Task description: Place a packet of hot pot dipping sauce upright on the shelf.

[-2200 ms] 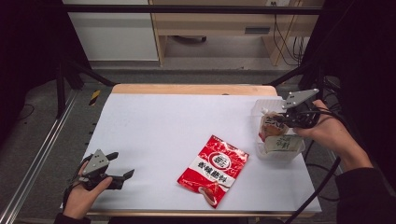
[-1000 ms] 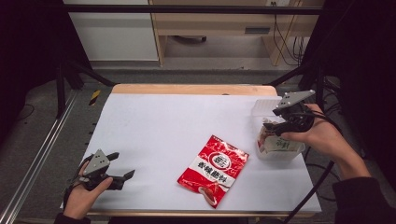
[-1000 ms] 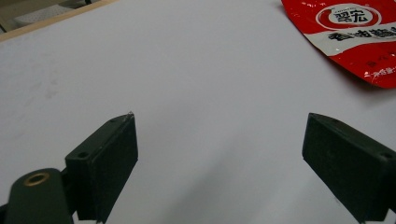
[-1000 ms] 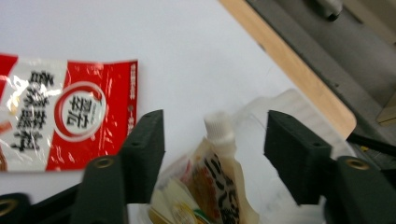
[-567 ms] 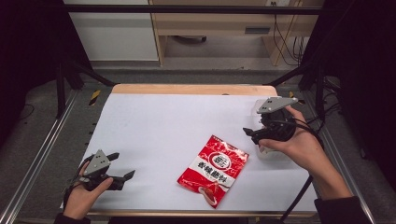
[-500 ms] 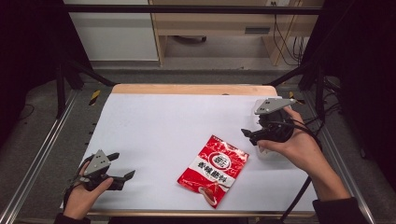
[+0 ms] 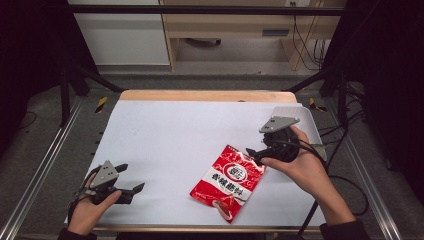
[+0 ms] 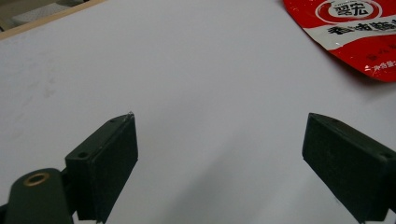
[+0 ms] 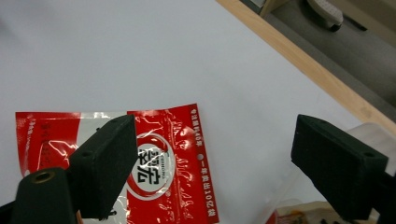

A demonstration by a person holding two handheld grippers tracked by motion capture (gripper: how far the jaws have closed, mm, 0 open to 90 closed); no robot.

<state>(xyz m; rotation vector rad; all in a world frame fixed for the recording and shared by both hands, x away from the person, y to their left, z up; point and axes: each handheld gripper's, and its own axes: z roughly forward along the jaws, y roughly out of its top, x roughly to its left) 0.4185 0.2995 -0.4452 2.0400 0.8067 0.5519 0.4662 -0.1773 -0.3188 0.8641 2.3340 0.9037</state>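
The right gripper (image 7: 256, 154) has just been opening its jaws; they stand wide with nothing between them, over the top edge of the packet (image 7: 229, 182). This glossy red packet, with a white band and round logo, lies flat at lower centre of the white surface (image 7: 175, 135). The left gripper (image 7: 131, 178), lower left, is spread wide and empty.

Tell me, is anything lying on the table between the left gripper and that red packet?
No. In the high view, only bare white table lies between the left gripper and the red packet.
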